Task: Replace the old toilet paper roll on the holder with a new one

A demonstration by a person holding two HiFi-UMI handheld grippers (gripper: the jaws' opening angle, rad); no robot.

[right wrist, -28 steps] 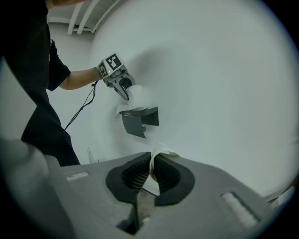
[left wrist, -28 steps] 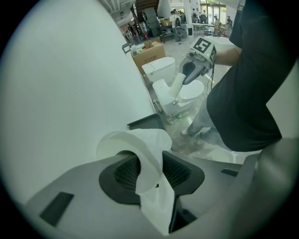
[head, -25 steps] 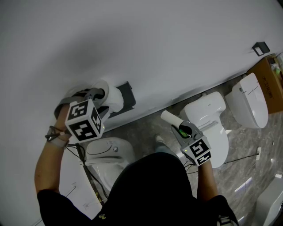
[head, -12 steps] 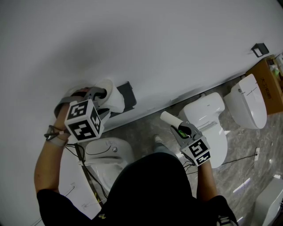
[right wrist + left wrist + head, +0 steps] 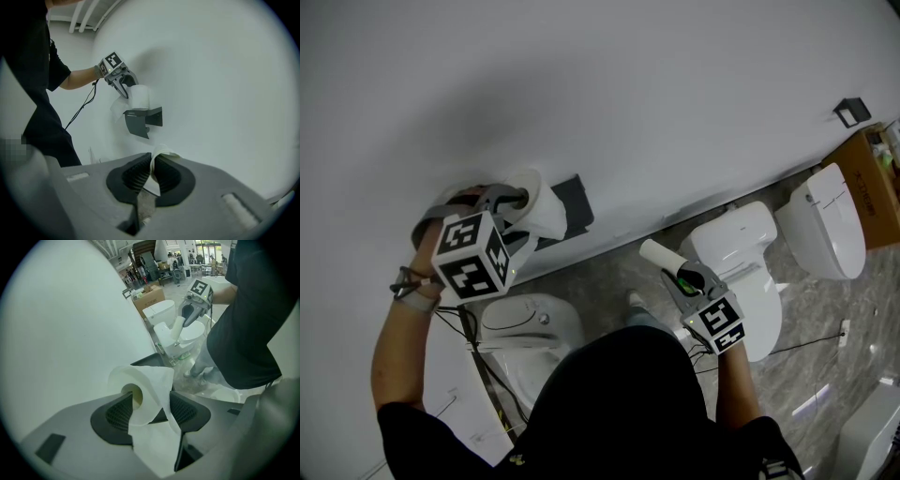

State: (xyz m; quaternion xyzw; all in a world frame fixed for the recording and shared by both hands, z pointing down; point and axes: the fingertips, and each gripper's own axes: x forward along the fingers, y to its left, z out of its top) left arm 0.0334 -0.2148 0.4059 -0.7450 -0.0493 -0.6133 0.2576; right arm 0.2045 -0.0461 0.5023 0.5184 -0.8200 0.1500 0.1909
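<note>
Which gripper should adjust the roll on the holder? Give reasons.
Probably the left gripper: its jaws, just opened, straddle the roll at the holder. The right gripper is elsewhere, shut on a white tube.

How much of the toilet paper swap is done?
Mostly done. The thin white tube, probably the old roll, is off and pinched in the right gripper. The fat white paper roll sits at the dark grey wall holder. The left gripper jaws have just been opening around it. Left to do: pull away.
</note>
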